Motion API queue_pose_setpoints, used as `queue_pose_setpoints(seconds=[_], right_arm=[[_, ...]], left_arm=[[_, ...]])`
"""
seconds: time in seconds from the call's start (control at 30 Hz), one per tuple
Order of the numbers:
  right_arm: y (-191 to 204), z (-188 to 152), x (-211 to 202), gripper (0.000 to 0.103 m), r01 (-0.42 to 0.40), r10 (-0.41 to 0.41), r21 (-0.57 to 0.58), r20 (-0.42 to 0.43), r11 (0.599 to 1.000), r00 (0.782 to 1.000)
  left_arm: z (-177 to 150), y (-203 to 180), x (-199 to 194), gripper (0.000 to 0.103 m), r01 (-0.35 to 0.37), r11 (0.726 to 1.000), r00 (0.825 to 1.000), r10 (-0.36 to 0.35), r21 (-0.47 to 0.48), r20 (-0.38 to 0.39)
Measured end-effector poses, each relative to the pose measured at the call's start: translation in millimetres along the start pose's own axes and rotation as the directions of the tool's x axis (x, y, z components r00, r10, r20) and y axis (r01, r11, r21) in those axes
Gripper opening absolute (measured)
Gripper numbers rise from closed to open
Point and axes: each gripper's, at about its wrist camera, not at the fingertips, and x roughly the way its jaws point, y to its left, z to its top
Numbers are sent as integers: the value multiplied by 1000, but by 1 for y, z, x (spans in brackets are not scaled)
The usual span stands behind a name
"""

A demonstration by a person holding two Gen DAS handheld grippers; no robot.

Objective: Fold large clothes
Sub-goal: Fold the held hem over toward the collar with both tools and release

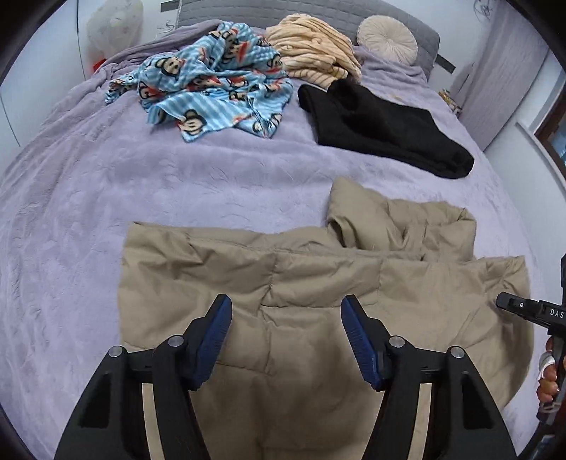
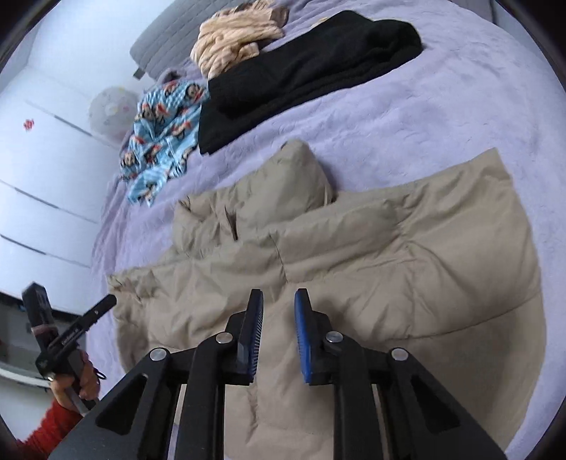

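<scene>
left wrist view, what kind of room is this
Most likely a home bedroom: a bed under a lilac blanket, a grey padded headboard with a round cushion, and loose clothes such as a tan puffer jacket.

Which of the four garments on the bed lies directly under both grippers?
The beige padded jacket, spread flat at the near edge. The black garment, the blue cartoon-print one and the cream striped one lie farther up the bed.

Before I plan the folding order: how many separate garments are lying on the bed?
4. Tan puffer jacket nearest, black garment beyond it, blue monkey-print piece far left, cream striped one by the headboard. More may hide beneath the heaps.
</scene>
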Motion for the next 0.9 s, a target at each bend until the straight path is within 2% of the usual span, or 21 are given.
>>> queue_pose_setpoints(seconds=[0.03, 0.07, 0.17, 0.3, 0.4, 0.47, 0.57, 0.77, 0.9], right_arm=[[-1, -3, 12, 20, 25, -25, -23, -17, 999, 1000], [-3, -4, 24, 14, 58, -59, -43, -26, 997, 998], [-16, 6, 38, 7, 132, -133, -80, 0, 988, 991], [-46, 32, 26, 7, 233, -230, -46, 59, 971, 971], [-81, 41, 16, 7, 310, -311, 21, 85, 950, 947], [-110, 43, 22, 5, 270, -276, 100, 52, 957, 960], [-127, 44, 36, 4, 233, -244, 156, 56, 960, 968], [-126, 51, 48, 4, 270, -281, 140, 63, 953, 958], [-106, 53, 36, 10, 325, -337, 166, 51, 931, 940]], left_arm=[[-1, -4, 13, 67, -25, 1000, 1000, 25, 5, -8], [-1, -6, 27, 67, -64, 998, 998, 64, 8, -12], [4, 5, 57, 67, -139, 990, 990, 139, -5, -6], [14, 31, 66, 67, -170, 984, 985, 170, -51, 11], [14, 52, 80, 67, -201, 977, 979, 201, -72, -6], [14, 62, 92, 67, -186, 977, 983, 185, -109, -19], [16, 64, 108, 68, -211, 969, 977, 211, -127, -16], [26, 68, 119, 74, -249, 959, 968, 244, -138, -57], [28, 77, 91, 73, -269, 947, 962, 256, -175, -93]])
